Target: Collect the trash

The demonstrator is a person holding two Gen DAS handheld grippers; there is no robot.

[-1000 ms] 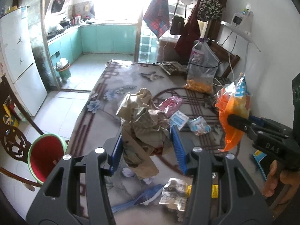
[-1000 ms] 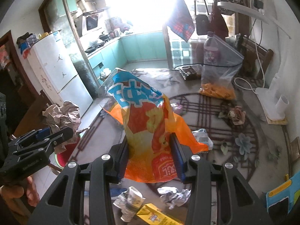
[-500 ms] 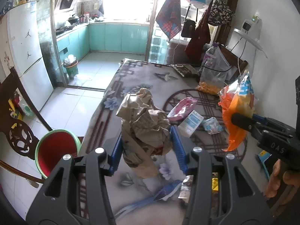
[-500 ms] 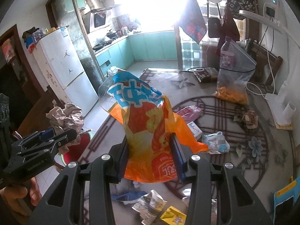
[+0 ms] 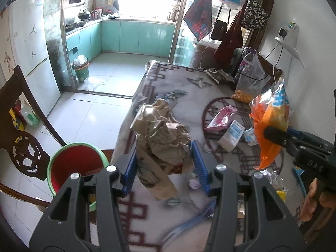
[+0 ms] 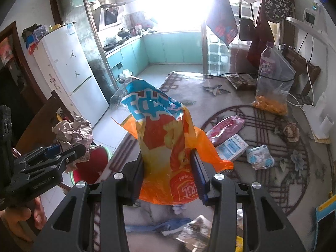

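Note:
My left gripper is shut on a wad of crumpled brown paper, held above the table's left edge. That wad and the left gripper also show at the left of the right wrist view. My right gripper is shut on an orange and blue snack bag, which stands up between its blue pads. The same bag hangs at the right of the left wrist view. A red bin with a green rim stands on the floor beside the table, lower left.
The patterned tablecloth carries a pink wrapper, a white packet, a small blue-white wrapper and a clear bag of orange snacks. A dark wooden chair stands left of the bin. More litter lies near the front edge.
Both grippers have travelled leftward along the table with their loads still held. The red bin now sits closer below the left gripper, and the table litter has slid to the right in view.

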